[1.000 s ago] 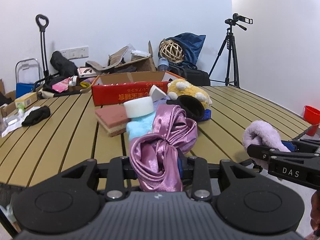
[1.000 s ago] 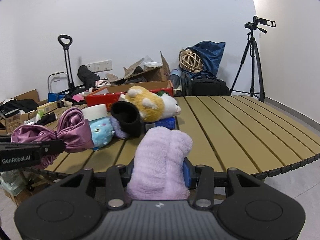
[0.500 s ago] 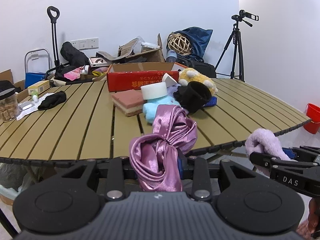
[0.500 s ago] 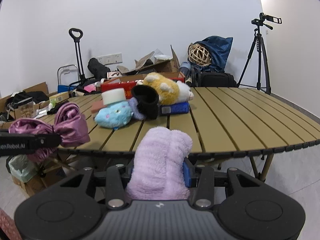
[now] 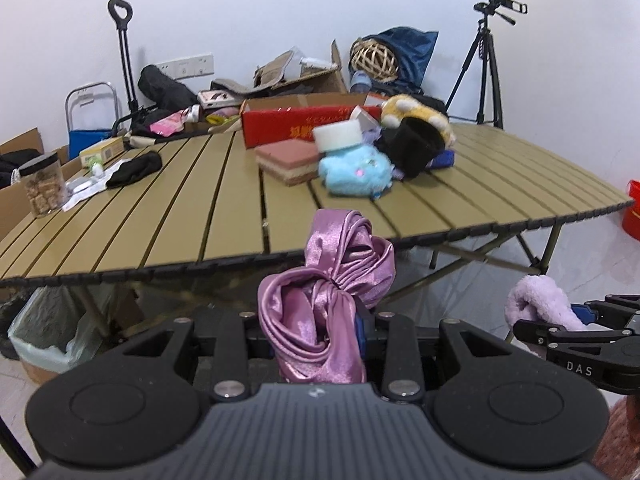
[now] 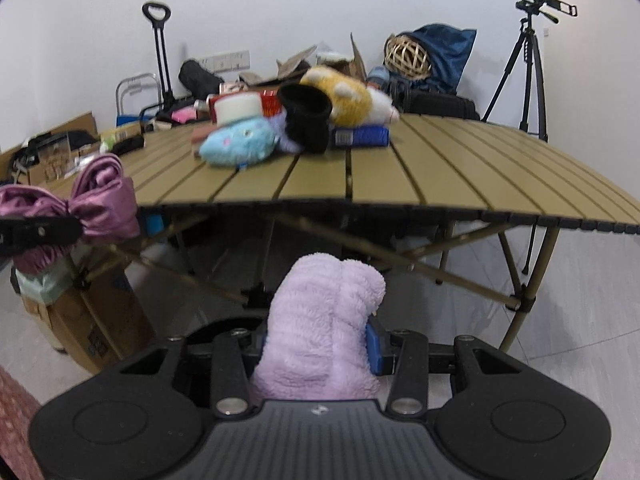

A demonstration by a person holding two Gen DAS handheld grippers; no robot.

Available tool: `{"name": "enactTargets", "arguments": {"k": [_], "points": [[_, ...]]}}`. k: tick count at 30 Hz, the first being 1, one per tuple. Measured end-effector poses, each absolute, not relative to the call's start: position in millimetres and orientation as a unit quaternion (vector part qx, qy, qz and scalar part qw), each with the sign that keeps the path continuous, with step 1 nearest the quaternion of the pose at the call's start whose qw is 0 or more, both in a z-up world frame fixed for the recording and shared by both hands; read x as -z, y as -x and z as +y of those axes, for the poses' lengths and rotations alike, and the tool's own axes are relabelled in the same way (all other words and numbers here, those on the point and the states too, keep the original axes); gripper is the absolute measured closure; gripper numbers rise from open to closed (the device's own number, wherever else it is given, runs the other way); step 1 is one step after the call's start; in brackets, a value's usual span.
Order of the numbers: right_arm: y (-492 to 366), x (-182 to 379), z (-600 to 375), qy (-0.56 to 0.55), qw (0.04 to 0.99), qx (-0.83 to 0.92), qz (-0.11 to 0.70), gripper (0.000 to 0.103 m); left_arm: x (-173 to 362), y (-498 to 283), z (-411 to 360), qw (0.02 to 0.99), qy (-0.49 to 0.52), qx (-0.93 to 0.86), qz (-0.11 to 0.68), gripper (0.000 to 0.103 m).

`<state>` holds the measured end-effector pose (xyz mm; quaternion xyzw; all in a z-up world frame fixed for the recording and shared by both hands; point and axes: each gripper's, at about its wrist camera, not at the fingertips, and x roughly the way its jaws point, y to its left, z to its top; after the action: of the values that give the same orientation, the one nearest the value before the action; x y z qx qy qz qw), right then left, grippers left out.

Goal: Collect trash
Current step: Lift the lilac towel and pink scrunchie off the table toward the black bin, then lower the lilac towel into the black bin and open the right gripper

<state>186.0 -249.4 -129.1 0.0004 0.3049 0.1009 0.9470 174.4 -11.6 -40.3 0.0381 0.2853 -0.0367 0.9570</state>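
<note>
My left gripper (image 5: 316, 332) is shut on a shiny purple satin cloth (image 5: 328, 292), held in front of and below the table's near edge. It also shows in the right wrist view (image 6: 96, 200) at the left. My right gripper (image 6: 316, 340) is shut on a fluffy lilac cloth (image 6: 324, 320), also below table height; it shows in the left wrist view (image 5: 536, 304) at the right. On the slatted wooden table (image 5: 180, 216) lie a blue plush toy (image 5: 356, 168), a pink sponge block (image 5: 288, 158), a black cuff (image 5: 412, 144) and a yellow plush (image 5: 416, 114).
A bin with a pale green bag (image 5: 44, 332) stands under the table's left side on a cardboard box (image 6: 92, 324). A red carton (image 5: 304, 124), a jar (image 5: 42, 184) and a black cloth (image 5: 134, 168) sit on the table. A tripod (image 5: 488, 64) and a red bucket (image 5: 632, 208) stand at the right.
Both grippers have pulled back from the table and dropped below its edge, each still holding its cloth. The table's underside and legs have come into view.
</note>
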Motion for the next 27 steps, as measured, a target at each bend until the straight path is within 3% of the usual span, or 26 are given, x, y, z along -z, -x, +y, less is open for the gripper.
{"name": "enactTargets", "arguments": {"k": [27], "points": [[-205, 185, -193, 0.069, 0.903, -0.12, 0.407, 0.062, 107, -174, 52, 0.923, -0.038, -0.044, 0.381, 0.07]]}}
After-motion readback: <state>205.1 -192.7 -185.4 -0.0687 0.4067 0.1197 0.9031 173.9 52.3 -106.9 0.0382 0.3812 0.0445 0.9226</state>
